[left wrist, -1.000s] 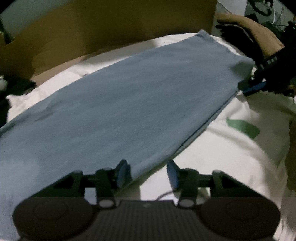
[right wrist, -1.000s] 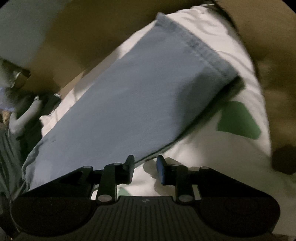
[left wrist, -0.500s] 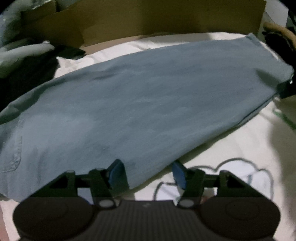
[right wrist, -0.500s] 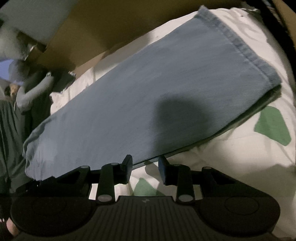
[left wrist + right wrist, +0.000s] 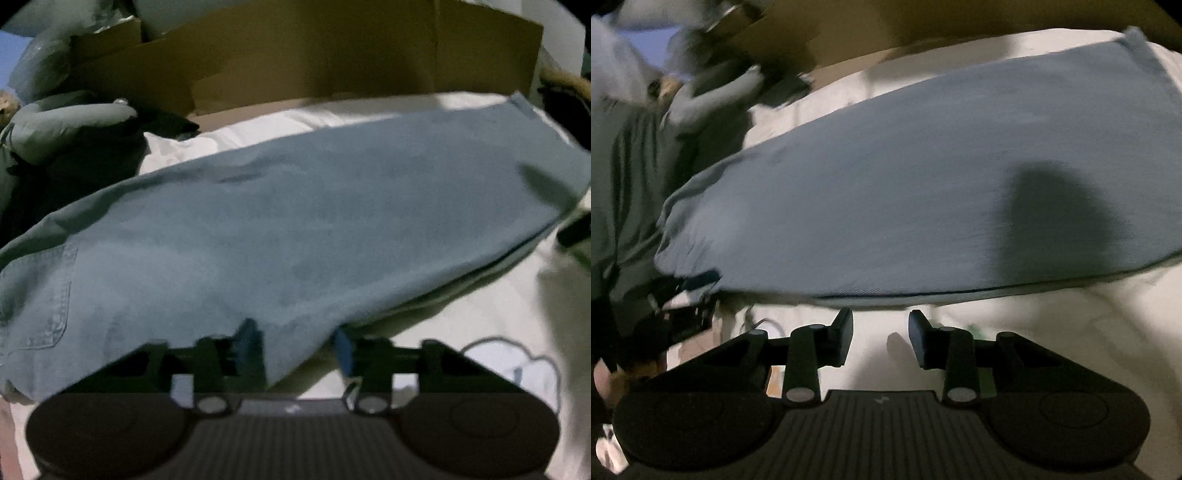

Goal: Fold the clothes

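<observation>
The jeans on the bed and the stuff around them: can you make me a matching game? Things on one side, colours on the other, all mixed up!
Things:
1. jeans
2. bed sheet
3. cardboard
4. left gripper fingertips

Colours:
A. brown
B. bright blue
C. white
D. faded grey-blue

Right pairs: 1-D, 2-C, 3-A, 4-B.
</observation>
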`<control>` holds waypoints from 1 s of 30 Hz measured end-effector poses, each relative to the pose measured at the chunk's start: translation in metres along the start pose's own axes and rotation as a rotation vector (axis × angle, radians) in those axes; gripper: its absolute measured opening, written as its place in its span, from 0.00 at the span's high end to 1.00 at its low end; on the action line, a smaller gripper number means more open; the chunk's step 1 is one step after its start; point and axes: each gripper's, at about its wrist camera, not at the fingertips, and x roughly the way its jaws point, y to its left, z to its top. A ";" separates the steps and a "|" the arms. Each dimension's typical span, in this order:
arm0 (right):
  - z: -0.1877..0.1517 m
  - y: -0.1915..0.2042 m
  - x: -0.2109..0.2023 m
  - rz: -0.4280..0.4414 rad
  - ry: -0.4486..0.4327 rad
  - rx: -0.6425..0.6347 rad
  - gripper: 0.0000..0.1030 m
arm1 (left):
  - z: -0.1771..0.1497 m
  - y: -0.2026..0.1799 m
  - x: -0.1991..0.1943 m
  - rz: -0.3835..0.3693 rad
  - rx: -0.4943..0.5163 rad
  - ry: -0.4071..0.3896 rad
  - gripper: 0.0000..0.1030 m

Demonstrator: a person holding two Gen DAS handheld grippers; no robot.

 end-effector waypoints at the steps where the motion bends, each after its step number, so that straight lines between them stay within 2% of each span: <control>1: -0.002 0.006 0.003 0.008 0.007 -0.013 0.65 | 0.001 0.000 -0.001 -0.009 -0.009 -0.003 0.73; 2: -0.003 0.010 0.006 0.014 0.013 -0.023 0.65 | 0.003 0.000 -0.001 -0.013 -0.018 -0.004 0.77; 4: -0.007 0.020 0.011 0.028 0.029 -0.052 0.65 | 0.006 0.002 -0.002 -0.017 -0.035 -0.008 0.79; 11: -0.005 0.050 0.030 0.073 0.050 -0.128 0.65 | 0.011 0.009 -0.006 -0.012 -0.079 -0.039 0.80; 16: 0.004 0.069 0.052 0.069 0.012 -0.164 0.65 | 0.011 0.008 -0.001 -0.009 -0.084 -0.036 0.80; 19: 0.008 0.076 0.064 0.053 -0.006 -0.180 0.65 | 0.009 0.006 0.002 0.005 -0.065 -0.031 0.75; 24: 0.006 0.079 0.079 0.020 0.003 -0.193 0.64 | 0.005 0.004 0.007 0.023 -0.054 -0.018 0.73; 26: 0.005 0.080 0.085 0.006 0.006 -0.198 0.63 | 0.002 0.002 0.009 0.050 -0.032 -0.009 0.62; 30: 0.001 0.079 0.085 -0.008 -0.001 -0.205 0.63 | -0.007 0.000 0.015 0.115 0.003 0.016 0.49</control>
